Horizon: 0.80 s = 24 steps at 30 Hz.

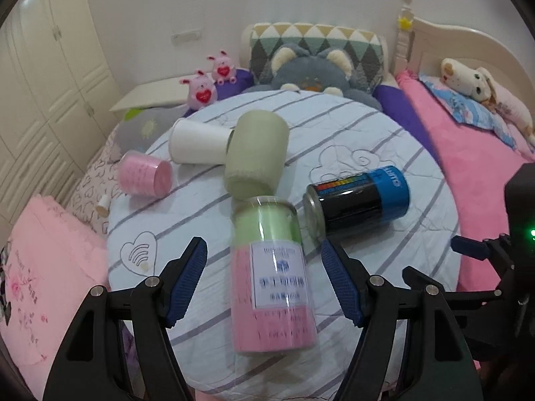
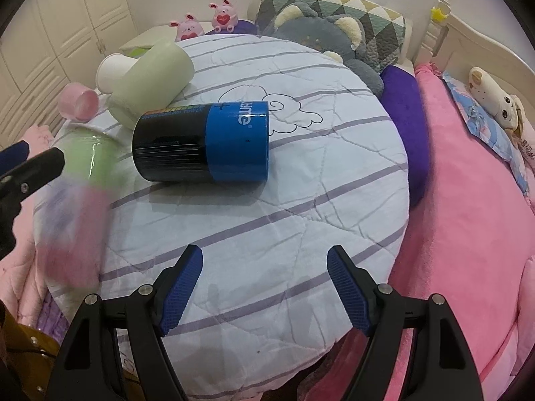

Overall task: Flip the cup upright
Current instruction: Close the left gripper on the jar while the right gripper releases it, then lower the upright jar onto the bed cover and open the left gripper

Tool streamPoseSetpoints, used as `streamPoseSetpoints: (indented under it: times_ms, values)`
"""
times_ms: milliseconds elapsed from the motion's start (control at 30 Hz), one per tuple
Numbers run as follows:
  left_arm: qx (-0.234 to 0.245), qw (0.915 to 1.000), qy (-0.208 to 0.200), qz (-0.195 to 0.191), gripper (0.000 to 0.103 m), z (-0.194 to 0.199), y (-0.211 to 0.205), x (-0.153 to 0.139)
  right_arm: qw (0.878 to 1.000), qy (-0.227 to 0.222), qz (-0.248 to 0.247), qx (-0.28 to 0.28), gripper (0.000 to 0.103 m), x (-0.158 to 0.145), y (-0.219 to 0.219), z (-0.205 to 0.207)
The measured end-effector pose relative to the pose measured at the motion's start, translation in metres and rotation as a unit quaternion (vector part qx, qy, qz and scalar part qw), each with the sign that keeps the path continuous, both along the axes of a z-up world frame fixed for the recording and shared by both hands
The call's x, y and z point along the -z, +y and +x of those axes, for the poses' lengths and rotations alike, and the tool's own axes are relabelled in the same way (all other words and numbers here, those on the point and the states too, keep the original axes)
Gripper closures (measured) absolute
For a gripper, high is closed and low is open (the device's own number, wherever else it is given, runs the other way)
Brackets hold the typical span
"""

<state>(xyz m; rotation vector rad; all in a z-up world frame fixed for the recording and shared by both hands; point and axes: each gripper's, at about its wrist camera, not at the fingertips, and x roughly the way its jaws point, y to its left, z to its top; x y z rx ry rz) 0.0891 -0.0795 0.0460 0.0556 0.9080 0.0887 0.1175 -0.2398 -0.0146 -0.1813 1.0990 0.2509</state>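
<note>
A white paper cup [image 1: 197,145] lies on its side at the far side of the round striped cushion [image 1: 384,153], its base touching a pale green cup [image 1: 255,153] that also lies on its side. Both show in the right wrist view, the white cup [image 2: 112,72] and the green cup [image 2: 150,78]. A clear green-and-pink canister [image 1: 272,274] lies between the open jaws of my left gripper [image 1: 264,257], untouched by the pads. My right gripper [image 2: 264,267] is open and empty over the cushion's near edge [image 2: 267,300]. The left gripper's finger [image 2: 36,165] shows at the left of the right wrist view.
A black-and-blue can [image 1: 359,200] [image 2: 204,142] lies on its side in the cushion's middle. A small pink container [image 1: 145,177] lies at the left edge. Plush toys [image 1: 311,73], pillows and a pink blanket [image 2: 468,207] surround the cushion on the bed. Cupboards [image 1: 43,93] stand at the left.
</note>
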Motion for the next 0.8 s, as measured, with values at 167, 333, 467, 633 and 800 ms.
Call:
streamPoseSetpoints:
  times_ms: [167, 333, 467, 633, 800]
  values:
    - [-0.013, 0.9988, 0.047, 0.007, 0.018, 0.018, 0.004, 0.024, 1.000, 0.000, -0.001, 0.002, 0.025, 0.001, 0.000, -0.001]
    - [-0.039, 0.9952, 0.087, -0.022, 0.016, 0.043, 0.017, 0.048, 1.000, 0.011, -0.008, -0.001, 0.025, 0.008, 0.001, 0.000]
    - [-0.042, 0.9925, 0.103, -0.049, 0.016, 0.056, 0.023, 0.058, 1.000, 0.019, -0.014, -0.003, 0.025, 0.014, 0.001, 0.006]
    - [-0.042, 0.9896, 0.120, -0.067, 0.023, 0.068, 0.026, 0.069, 0.999, 0.033, -0.011, 0.003, 0.025, 0.022, -0.001, 0.018]
    - [-0.031, 0.9922, 0.097, -0.072, 0.028, 0.058, 0.026, 0.057, 0.999, 0.031, -0.009, 0.005, 0.025, 0.020, 0.000, 0.018]
